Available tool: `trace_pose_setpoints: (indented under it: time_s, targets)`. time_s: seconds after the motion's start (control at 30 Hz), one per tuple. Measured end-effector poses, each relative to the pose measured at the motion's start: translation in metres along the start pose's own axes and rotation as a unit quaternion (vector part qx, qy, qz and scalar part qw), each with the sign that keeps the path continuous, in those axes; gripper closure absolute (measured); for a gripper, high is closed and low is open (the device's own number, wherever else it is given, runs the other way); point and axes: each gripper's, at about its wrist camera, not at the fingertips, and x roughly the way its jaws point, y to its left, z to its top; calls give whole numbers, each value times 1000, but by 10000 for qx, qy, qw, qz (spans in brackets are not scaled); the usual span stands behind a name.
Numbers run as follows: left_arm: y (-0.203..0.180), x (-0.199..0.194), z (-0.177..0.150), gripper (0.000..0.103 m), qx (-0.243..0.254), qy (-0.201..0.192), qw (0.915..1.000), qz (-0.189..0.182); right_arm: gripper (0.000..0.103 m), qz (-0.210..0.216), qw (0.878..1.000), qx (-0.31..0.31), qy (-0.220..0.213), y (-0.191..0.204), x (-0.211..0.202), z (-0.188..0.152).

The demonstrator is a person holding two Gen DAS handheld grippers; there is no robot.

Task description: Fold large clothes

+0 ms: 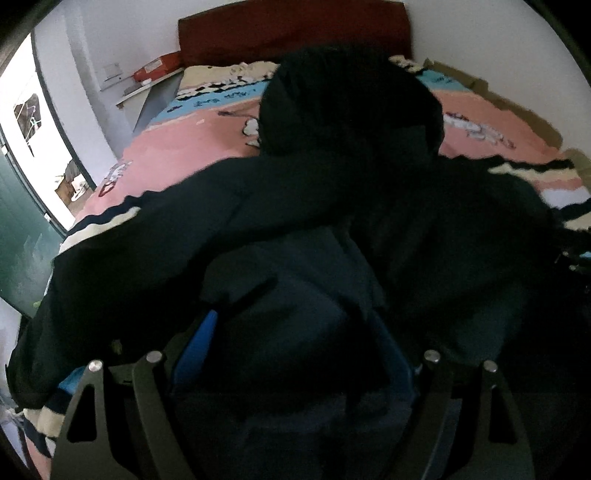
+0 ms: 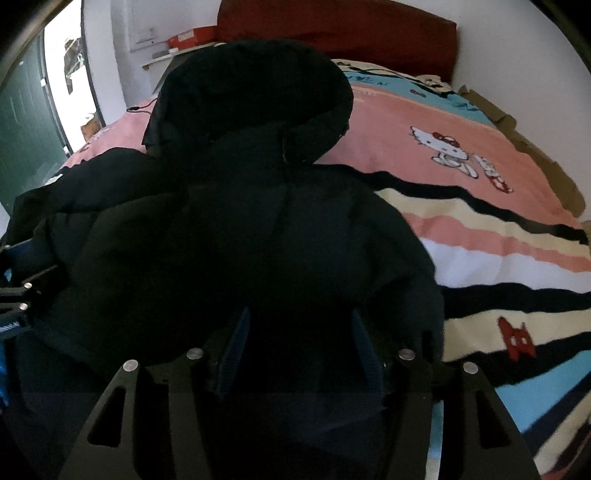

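Black hooded jacket [image 2: 236, 229], puffy, matte, quilted-looking fabric, lies spread on the bed [image 2: 480, 236] with its rounded hood [image 2: 251, 96] toward the dark red headboard [image 2: 340, 33]. The bed cover is soft fleece-like cloth: pink field with a cartoon cat print, then cream, black, white and blue stripes on the side away from the headboard.

Left gripper [image 1: 295, 354]: blue-padded fingers [image 1: 201, 339] stand apart with a thick fold of the dark jacket bunched between them; cloth covers the inner pad faces, so whether the pads press on it cannot be told.

Right gripper [image 2: 299, 350]: jaws about half open, blue ribbed fingers [image 2: 234, 343] on either side of the jacket's lower part, at the jacket's end away from the hood. Dark fabric fills the gap, too dark to tell if the pads pinch it.

Orange-red box [image 2: 192, 37] sits on a shelf beside the headboard. A doorway with a green door [image 1: 22, 236] is off to the left of the bed.
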Motion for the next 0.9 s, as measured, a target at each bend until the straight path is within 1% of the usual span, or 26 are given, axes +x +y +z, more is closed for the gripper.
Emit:
trace_pose_setpoints:
  time_s: [0.07, 0.17, 0.3, 0.37, 0.47, 0.53, 0.63, 0.67, 0.7, 0.73, 0.77, 0.8, 0.9]
  targets:
    - [9, -19, -5, 20, -101, -40, 9999, -76, 47, 14, 10000, -38, -90, 3, -18, -2]
    - [32, -48, -16, 20, -387, -99, 9990, -214, 47, 56, 9997, -10, -250, 8, -49, -8]
    - [71, -83, -43, 20, -763, -150, 9966, -266, 45, 122, 9990, 1, -430, 19, -91, -19]
    - [95, -95, -58, 20, -1046, -125, 9940, -293, 45, 184, 9985, 17, -511, 25, -112, -28]
    - [137, -109, -85, 20, -1566, -119, 9870, -343, 44, 244, 9980, 32, -583, 34, -131, -39]
    - [168, -117, -103, 20, -1941, -133, 9804, -316, 43, 307, 9976, 67, -623, 39, -143, -46]
    - [213, -120, -127, 20, -2484, -151, 9684, -133, 42, 347, 9971, 106, -662, 44, -154, -54]
    - [228, -119, -134, 20, -2683, -153, 9631, -114, 42, 347, 9970, 141, -672, 45, -157, -57]
    - [247, -117, -144, 20, -2942, -145, 9556, -98, 42, 344, 9970, 168, -679, 45, -160, -58]
    - [260, -116, -152, 20, -3090, -144, 9509, -82, 42, 334, 9969, 200, -688, 44, -162, -60]
    - [277, -113, -161, 20, -3299, -154, 9439, -62, 42, 315, 9968, 243, -700, 42, -164, -62]
    - [287, -111, -167, 20, -3441, -170, 9387, -67, 41, 292, 9966, 298, -705, 40, -165, -63]
    - [323, -105, -189, 20, -3911, -274, 9197, -204, 41, 203, 9967, 441, -656, 32, -165, -67]
